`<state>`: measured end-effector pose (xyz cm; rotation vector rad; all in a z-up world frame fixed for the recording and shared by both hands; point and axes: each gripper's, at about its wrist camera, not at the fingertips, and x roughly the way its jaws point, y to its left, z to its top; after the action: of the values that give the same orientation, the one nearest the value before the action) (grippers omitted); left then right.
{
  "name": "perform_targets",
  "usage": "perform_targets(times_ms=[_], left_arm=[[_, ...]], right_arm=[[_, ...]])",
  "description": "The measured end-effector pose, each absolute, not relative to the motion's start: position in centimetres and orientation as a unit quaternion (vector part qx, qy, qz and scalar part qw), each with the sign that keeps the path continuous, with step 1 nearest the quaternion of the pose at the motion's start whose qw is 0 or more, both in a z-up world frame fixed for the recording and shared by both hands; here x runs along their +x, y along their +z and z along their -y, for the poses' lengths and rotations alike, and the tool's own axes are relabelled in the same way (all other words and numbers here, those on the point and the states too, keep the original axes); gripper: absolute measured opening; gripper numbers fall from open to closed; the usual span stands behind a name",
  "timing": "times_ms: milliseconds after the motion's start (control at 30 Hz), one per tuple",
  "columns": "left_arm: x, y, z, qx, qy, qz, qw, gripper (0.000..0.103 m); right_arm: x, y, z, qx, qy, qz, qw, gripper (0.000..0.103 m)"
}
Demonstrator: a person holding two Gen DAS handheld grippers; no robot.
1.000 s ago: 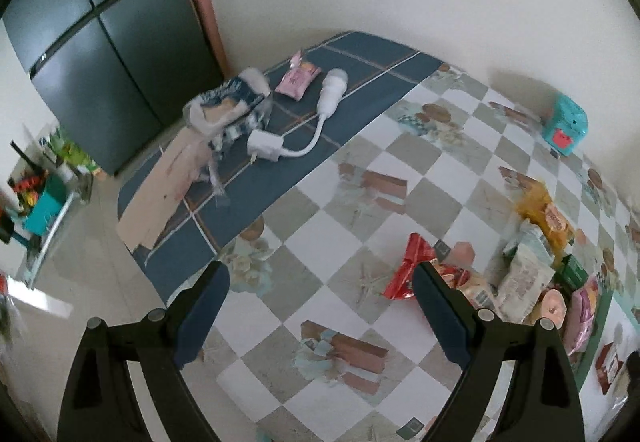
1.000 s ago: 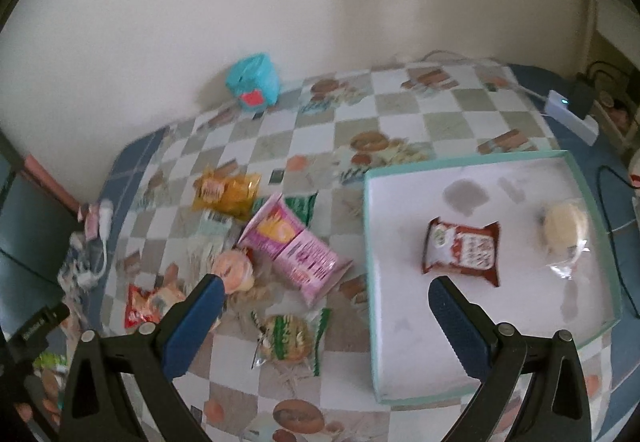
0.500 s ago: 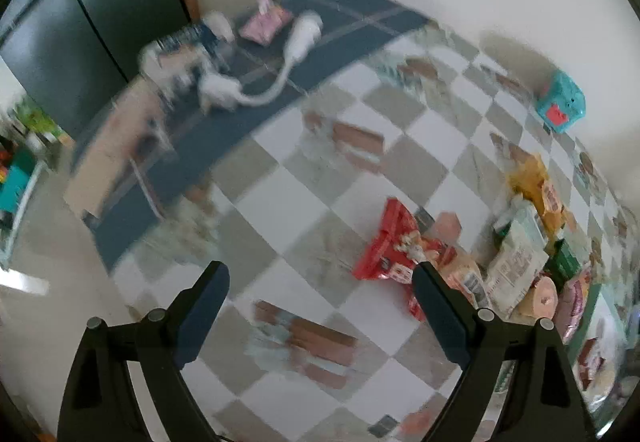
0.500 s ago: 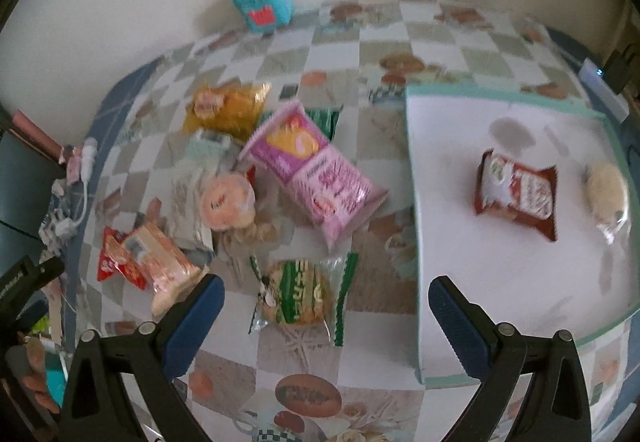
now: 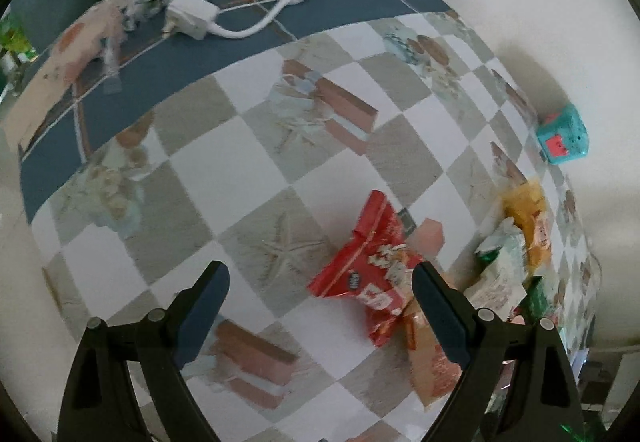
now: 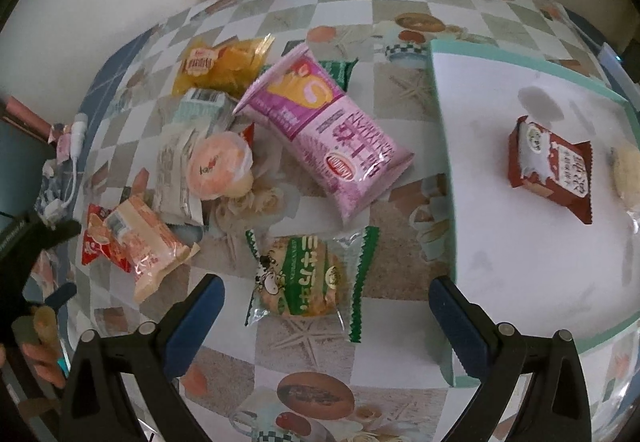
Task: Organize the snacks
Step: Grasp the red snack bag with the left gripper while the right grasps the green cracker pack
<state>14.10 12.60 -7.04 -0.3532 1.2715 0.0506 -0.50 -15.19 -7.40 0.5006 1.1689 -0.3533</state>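
On pink pack point(image 6: 326, 134): unreadable script.

Snack pile point(image 6: 256, 162) left of tray point(image 6: 520, 58) — pkts inside.

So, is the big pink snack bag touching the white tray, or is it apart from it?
Apart. The right wrist view shows it: a strip of checkered tablecloth lies between the corner of the pink snack bag and the rim of the tray.
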Motion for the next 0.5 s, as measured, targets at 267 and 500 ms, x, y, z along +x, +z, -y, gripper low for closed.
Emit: perform_targets(times_ms=[267,500], left_arm=[[15.1,-10.0,-11.0,-0.169,-0.009,-0.613,0.772,0.093],[15.5,-10.3,-10.4,-0.143,-0.008,-0.617,0.773,0.093]], right_arm=[[0.1,-8.9,14.4,0.220,-0.167,-0.560,0.781,0.103],[0.9,-10.2,12.9,0.194,-0.166,-0.577,0.776,0.103]])
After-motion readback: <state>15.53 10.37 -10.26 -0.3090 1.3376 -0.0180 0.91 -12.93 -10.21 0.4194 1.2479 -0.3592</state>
